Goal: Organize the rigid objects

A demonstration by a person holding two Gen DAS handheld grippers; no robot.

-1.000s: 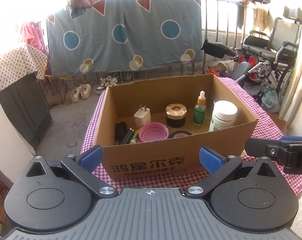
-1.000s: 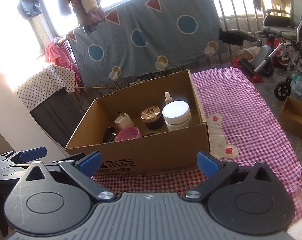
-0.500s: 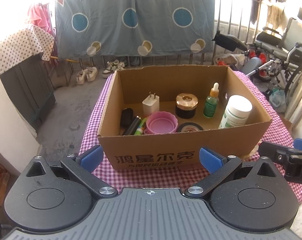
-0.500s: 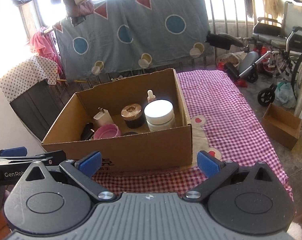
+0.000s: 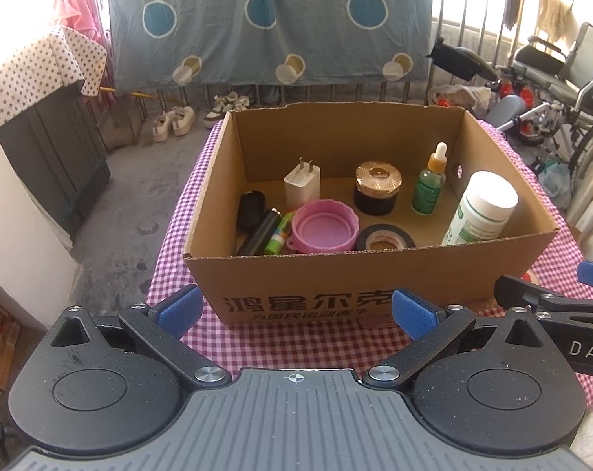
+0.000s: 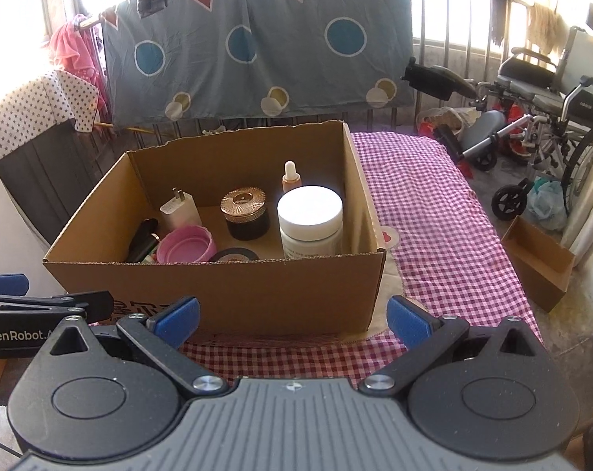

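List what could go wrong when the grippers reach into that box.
1. The white bottle stands tall close to the near right corner; a gripper coming over the box wall might tip it.
2. The dropper bottle is slim and upright, so a nudge may topple it.
3. The black tube and green tube lie tight against the pink bowl, leaving little room for fingers.
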